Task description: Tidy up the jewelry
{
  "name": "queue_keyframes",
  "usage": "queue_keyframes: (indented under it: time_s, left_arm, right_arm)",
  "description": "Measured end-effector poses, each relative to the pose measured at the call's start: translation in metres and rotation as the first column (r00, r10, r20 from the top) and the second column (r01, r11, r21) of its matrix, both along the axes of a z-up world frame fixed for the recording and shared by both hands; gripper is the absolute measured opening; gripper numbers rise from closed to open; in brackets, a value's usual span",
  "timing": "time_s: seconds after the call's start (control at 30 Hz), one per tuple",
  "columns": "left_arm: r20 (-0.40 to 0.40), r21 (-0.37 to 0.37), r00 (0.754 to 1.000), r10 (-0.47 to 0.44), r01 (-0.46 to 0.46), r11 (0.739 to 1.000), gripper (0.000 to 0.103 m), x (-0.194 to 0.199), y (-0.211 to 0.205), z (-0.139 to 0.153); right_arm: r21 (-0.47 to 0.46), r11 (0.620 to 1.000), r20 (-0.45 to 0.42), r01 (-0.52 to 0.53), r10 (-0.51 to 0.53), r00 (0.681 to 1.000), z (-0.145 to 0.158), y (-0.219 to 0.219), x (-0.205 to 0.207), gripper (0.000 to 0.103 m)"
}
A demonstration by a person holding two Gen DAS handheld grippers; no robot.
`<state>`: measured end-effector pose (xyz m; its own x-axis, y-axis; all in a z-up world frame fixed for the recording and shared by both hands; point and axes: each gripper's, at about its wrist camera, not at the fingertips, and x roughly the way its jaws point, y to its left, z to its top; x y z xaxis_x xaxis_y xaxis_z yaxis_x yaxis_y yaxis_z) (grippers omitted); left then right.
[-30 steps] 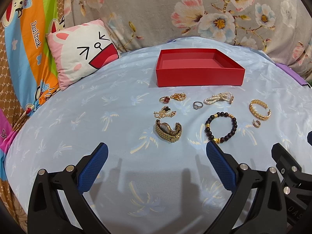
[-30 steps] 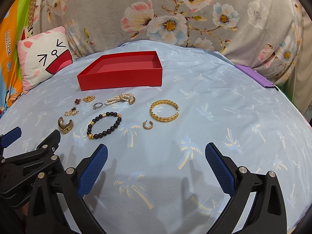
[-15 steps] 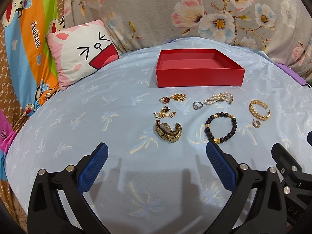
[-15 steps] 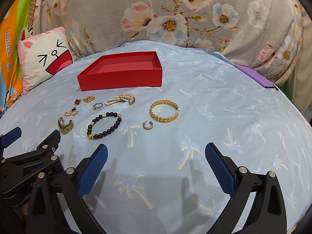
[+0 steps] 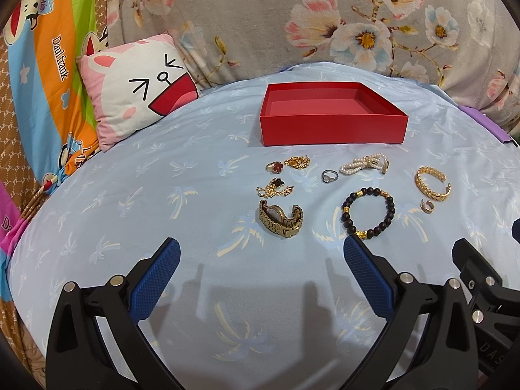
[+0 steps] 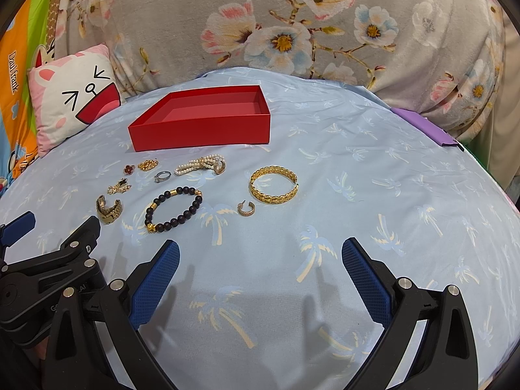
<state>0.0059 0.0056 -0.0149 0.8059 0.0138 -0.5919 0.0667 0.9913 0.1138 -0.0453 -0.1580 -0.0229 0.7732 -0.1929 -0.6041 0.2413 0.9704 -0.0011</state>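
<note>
An empty red box (image 5: 331, 120) (image 6: 201, 123) sits at the back of a blue bedsheet. In front of it lie a gold watch (image 5: 281, 217) (image 6: 109, 209), a black bead bracelet (image 5: 369, 209) (image 6: 174, 209), a gold cuff (image 5: 432, 183) (image 6: 273, 186), a pearl bracelet (image 5: 364, 165) (image 6: 201, 164), a silver ring (image 5: 329, 176) (image 6: 162, 176), a small hoop earring (image 5: 427, 206) (image 6: 247, 208) and small gold chains and a red clover ring (image 5: 274, 166). My left gripper (image 5: 260, 253) is open and empty, just short of the watch. My right gripper (image 6: 260, 253) is open and empty, short of the earring.
A pink cat cushion (image 5: 136, 84) leans at the back left. A floral grey blanket (image 5: 325, 16) rises behind the box. A purple item (image 6: 425, 126) lies at the bed's right edge. The left gripper's body (image 6: 48, 266) shows at the lower left of the right view.
</note>
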Motion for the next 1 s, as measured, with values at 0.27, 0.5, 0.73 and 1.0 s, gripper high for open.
queue_keyframes:
  time_s: [0.27,0.5,0.73,1.0]
  left_arm:
    - [0.000,0.001,1.000,0.000,0.000,1.000,0.098,0.000,0.000,0.001]
    - [0.001,-0.007,1.000,0.008,-0.008,1.000,0.098,0.000,0.002,0.000]
    - [-0.038,-0.101,0.999,-0.023,0.020,0.995,0.098,0.002,0.014,-0.011]
    - [-0.104,-0.023,0.990,-0.093,0.091,0.996,0.098,0.019,0.021,0.001]
  right_arm:
    - [0.000,1.000,-0.001,0.000,0.000,1.000,0.001,0.000,0.000,0.098]
    - [0.036,0.999,-0.017,-0.016,0.017,1.000,-0.002,-0.003,0.002,0.098]
    - [0.002,1.000,-0.066,-0.016,0.016,0.998,-0.011,-0.020,0.004,0.098]
    - [0.071,0.997,-0.102,-0.040,0.047,0.994,0.003,-0.048,0.034,0.098]
